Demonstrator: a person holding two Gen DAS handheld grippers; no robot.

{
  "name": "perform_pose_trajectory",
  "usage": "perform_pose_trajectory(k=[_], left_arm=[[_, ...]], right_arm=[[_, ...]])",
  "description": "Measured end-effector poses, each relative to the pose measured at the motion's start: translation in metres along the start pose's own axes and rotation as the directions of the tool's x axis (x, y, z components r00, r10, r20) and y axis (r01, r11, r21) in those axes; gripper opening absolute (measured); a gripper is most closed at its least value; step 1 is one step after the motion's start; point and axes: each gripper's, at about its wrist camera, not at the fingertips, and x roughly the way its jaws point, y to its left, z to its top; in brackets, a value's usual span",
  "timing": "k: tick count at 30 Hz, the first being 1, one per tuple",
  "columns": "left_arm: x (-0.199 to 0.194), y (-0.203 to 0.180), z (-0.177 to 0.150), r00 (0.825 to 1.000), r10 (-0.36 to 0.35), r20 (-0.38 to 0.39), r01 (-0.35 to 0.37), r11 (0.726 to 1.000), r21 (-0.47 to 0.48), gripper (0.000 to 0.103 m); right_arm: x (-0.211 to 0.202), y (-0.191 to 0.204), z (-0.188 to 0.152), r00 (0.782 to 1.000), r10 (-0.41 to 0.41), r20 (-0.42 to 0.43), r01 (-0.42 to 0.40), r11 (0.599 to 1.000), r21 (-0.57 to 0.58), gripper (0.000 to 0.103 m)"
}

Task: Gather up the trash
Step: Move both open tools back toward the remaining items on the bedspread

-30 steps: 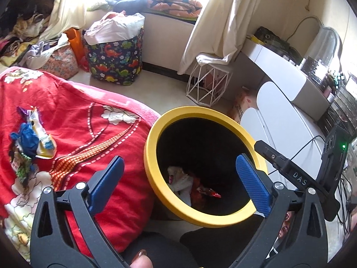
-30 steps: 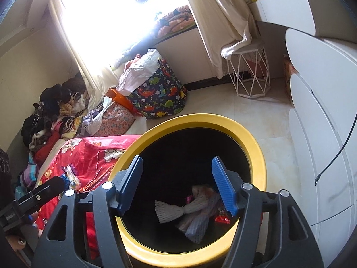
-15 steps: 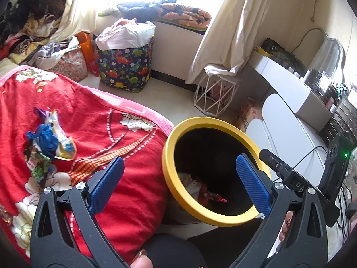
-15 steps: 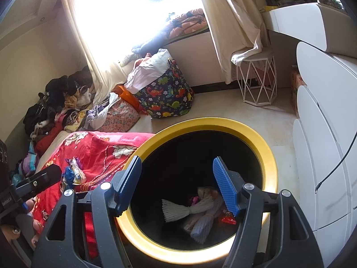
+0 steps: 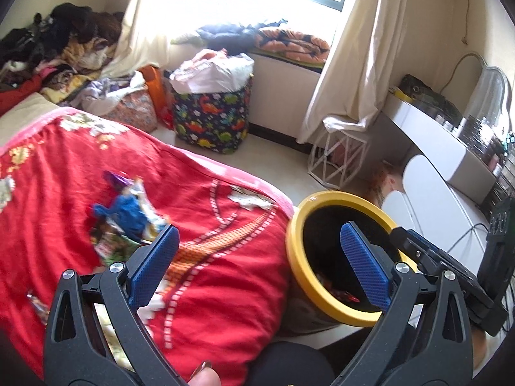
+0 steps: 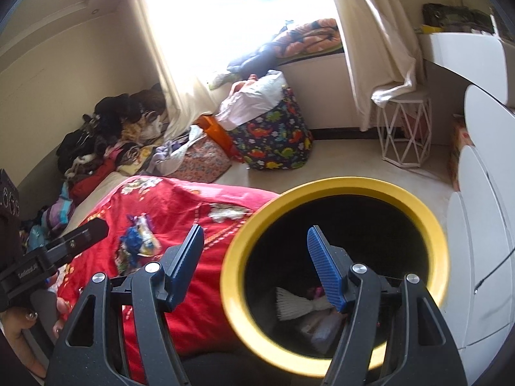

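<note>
Some trash already lies in the yellow-rimmed bin [image 6: 334, 189] under our right gripper [image 6: 254, 263]; wrappers [image 5: 128, 215] remain on the bed ahead of our left gripper [image 5: 257, 257]. Both grippers' fingers gape empty.

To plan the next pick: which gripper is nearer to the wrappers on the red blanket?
Left. The left gripper has the wrappers just ahead of its left finger; the right gripper sits nearer the bin.
</note>
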Motion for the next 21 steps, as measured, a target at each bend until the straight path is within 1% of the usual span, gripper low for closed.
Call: perform_pose_trajectory(k=[8, 21], left_arm=[[-0.019, 0.029, 0.009, 0.996, 0.06, 0.059, -0.058, 0.998, -0.03, 0.092], [-0.038, 0.073, 0.014, 0.987, 0.132, 0.096, -0.123, 0.988, -0.099, 0.092]], right_arm=[[0.008, 0.036, 0.002, 0.998, 0.055, -0.012, -0.056, 0.997, -0.059, 0.064], [0.026, 0.079, 0.007, 0.991, 0.126, -0.045, -0.13, 0.983, -0.128, 0.064]])
